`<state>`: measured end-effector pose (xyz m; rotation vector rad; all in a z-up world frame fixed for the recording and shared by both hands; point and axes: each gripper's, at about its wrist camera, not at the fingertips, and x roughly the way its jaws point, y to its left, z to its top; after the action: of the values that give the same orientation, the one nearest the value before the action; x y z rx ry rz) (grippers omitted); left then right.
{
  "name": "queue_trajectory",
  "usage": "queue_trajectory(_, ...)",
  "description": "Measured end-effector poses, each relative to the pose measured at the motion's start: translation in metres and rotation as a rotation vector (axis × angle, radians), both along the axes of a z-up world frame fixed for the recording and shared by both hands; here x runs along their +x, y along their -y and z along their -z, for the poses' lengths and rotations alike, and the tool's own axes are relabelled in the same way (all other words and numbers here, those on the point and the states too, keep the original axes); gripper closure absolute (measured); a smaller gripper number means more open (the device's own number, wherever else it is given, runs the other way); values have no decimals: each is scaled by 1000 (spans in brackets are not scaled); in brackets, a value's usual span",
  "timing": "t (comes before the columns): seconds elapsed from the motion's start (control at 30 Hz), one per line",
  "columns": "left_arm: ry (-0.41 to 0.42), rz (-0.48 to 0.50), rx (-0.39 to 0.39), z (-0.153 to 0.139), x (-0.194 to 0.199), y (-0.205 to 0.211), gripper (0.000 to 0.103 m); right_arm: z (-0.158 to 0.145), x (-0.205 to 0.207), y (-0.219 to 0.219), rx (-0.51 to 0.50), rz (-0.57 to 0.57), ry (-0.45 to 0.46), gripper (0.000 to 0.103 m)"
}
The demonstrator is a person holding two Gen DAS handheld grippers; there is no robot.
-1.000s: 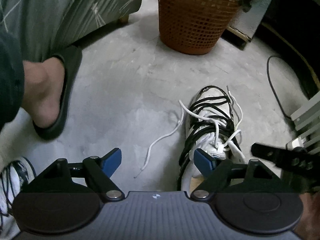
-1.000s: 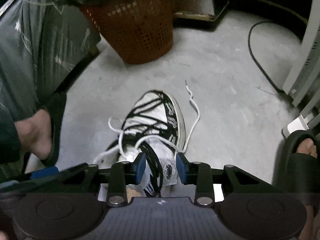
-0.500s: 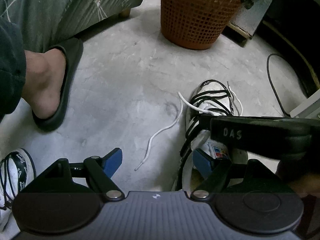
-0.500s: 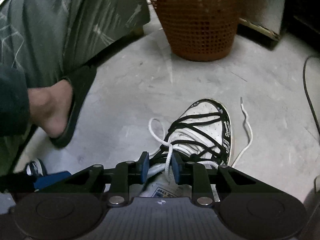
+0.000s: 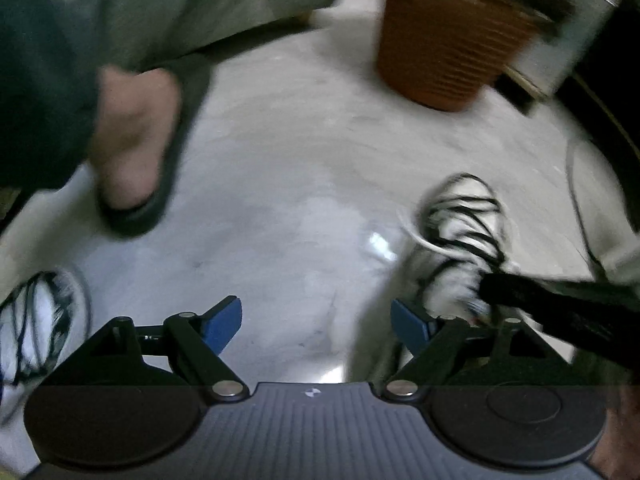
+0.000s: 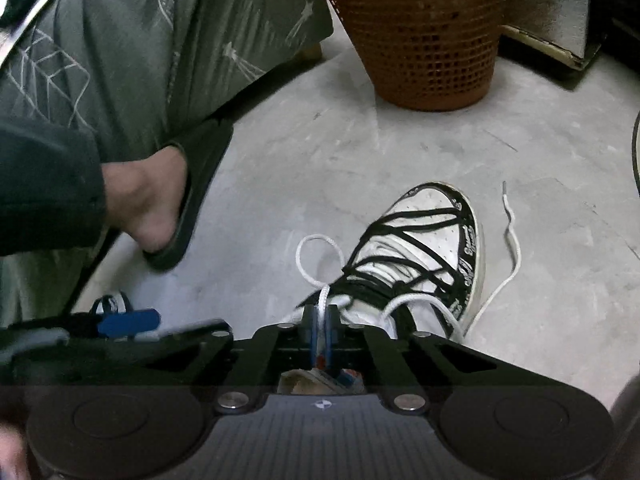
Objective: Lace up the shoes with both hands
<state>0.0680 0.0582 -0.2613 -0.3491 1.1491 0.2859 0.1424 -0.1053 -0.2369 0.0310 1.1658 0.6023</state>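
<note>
1. At the far left of the right wrist view, a bare foot in a black rubber slide sandal (image 6: 176,208) rests on the grey concrete floor (image 6: 320,168), beside a grey patterned fabric drape (image 6: 152,40). The edge of a second white sneaker with black laces (image 5: 36,320) shows low on the left of the left wrist view.

2. The left claw (image 5: 316,326) hangs over bare floor with its blue pads spread wide and nothing between them. That view is blurred, so finer detail is lost.

3. The task's shoe, a white high-top sneaker criss-crossed with black cords (image 6: 424,248), stands on the floor to the right of the left claw, with its toe pointing away from both claws and its long axis running roughly along their fingers.

4. The right claw (image 6: 320,330) sits directly at the shoe's tongue, clenched on a strand of the white woven shoelace (image 6: 322,300). Just beyond the pads, the lace makes a loop (image 6: 316,256) out to the shoe's left.

5. The lace's other end (image 6: 508,240) trails loose on the floor to the right of the toe, well apart from either claw. The right hand is the nearer one. I judge the tying to be under way, with no finished bow visible.

6. An orange plastic mesh basket (image 6: 424,40) stands behind the shoe.
</note>
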Motion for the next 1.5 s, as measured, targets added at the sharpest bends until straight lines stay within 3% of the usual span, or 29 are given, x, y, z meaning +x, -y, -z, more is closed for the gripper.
queue_trajectory(0.13, -41, -103, -6, 8, -7, -15, 19, -7, 4, 7, 5, 25, 10, 98)
queue_trajectory(0.2, -62, -155, -9, 12, -11, -23, 19, -12, 6, 6, 0, 19, 35, 91)
queue_trajectory(0.3, -87, -153, 7, 19, -12, -26, 19, -21, 9, 3, 29, 37, 77, 90)
queue_trajectory(0.53, -137, 85, 20, 41, 5, -21, 22, -20, 12, 7, 44, 76, 74, 84)
queue_trajectory(0.57, -139, 124, 20, 44, 8, -20, 25, -18, 11, 8, 40, 83, 74, 84)
queue_trajectory(0.6, -149, 148, 12, 47, 12, -21, 35, -16, 11, 11, 40, 89, 69, 84)
queue_trajectory(0.67, -168, 134, -44, 54, 19, -28, 49, -12, 11, 15, 41, 102, 60, 84)
queue_trajectory(0.77, -146, 85, -164, 62, 24, -42, 53, -8, 12, 27, 36, 149, 53, 84)
queue_trajectory(0.97, -113, 230, -269, 76, 39, -29, 70, -8, 15, 46, 67, 221, 56, 84)
queue_trajectory(1.1, -108, 266, -308, 82, 46, -20, 72, -8, 16, 46, 67, 217, 57, 84)
queue_trajectory(1.33, -107, 327, -337, 90, 59, -17, 88, -9, 16, 46, 64, 216, 59, 84)
queue_trajectory(1.5, -127, 412, -364, 92, 68, -12, 92, -10, 16, 46, 61, 214, 60, 84)
